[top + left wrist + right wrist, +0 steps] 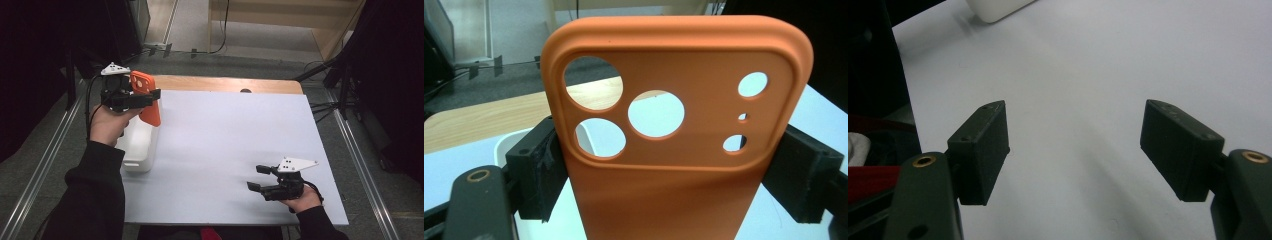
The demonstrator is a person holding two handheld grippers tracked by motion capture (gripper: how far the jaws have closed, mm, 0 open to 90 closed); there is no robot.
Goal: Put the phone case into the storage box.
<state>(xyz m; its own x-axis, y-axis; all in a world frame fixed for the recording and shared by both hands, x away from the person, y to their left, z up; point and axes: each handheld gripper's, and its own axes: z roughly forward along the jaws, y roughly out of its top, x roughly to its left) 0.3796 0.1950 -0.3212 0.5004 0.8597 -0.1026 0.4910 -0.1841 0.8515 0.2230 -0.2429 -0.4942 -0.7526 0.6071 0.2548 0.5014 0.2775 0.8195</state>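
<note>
Up close, the left gripper view reveals the orange phone case's [674, 125] camera cutouts: three large round holes and three small ones inside a raised border. Its sides are clamped between the left gripper's [150, 95] jaws, above the white bin [140, 145]. Farther right, the right gripper [257, 177] gapes empty over the white tabletop [230, 150].

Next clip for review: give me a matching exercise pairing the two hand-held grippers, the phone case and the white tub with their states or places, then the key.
Things:
1. left hand-held gripper
2. right hand-held gripper
3. phone case
4. white tub

States:
A. jaws apart, nothing between them
B. orange, with round camera holes
C. standing near the left edge of the white table top
D. clamped on the case's two side edges

Pairs: 1-D, 2-A, 3-B, 4-C
</note>
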